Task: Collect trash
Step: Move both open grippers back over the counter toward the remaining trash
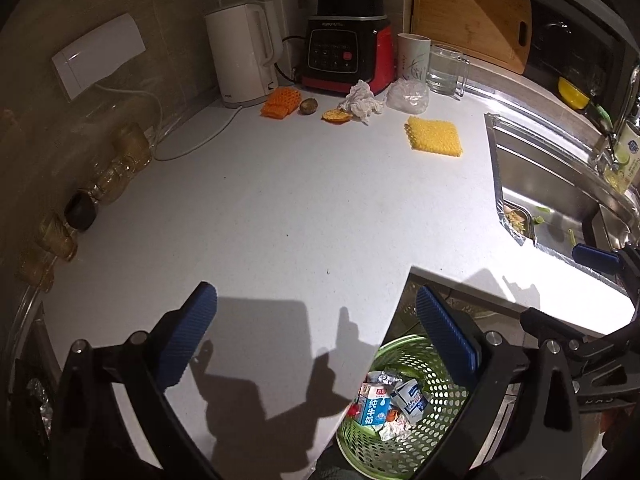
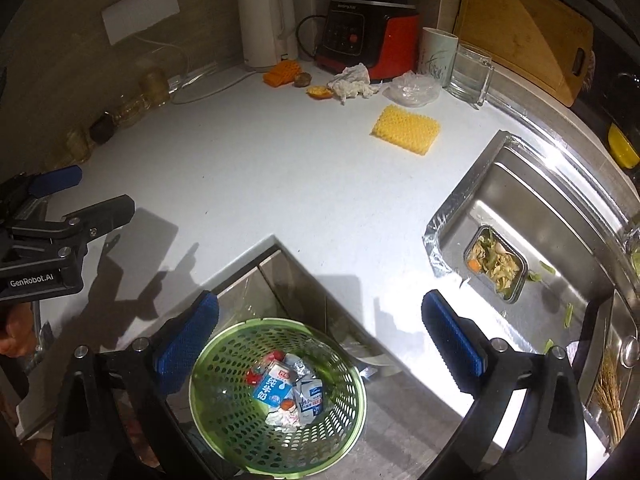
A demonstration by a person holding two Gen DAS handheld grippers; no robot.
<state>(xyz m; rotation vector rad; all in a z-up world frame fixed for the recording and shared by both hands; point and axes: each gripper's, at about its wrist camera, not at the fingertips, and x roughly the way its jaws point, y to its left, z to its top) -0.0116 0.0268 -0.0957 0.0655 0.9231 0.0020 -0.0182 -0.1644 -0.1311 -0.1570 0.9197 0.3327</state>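
Note:
A green perforated basket [image 1: 402, 342] [image 2: 276, 326] stands on the floor below the counter's inner corner. It holds a blue milk carton [image 1: 372, 404] [image 2: 274, 390], foil and wrappers. My left gripper [image 1: 314, 296] is open and empty over the counter's front edge. My right gripper [image 2: 320, 300] is open and empty above the basket. On the far counter lie a crumpled tissue [image 1: 360, 100] [image 2: 352, 82], an orange peel [image 1: 336, 116] [image 2: 319, 92], a clear plastic bag [image 1: 408, 96] [image 2: 412, 88], an orange foam net [image 1: 282, 102], a brown fruit [image 1: 308, 105] and a yellow foam net [image 1: 435, 137] [image 2: 406, 129].
A white kettle [image 1: 244, 56], a red blender [image 1: 348, 52], a paper cup [image 1: 412, 60] and a glass mug [image 1: 444, 70] line the back wall. The steel sink [image 2: 568, 216] at right holds a container of food scraps [image 2: 496, 264]. Bottles [image 1: 120, 168] stand along the left wall.

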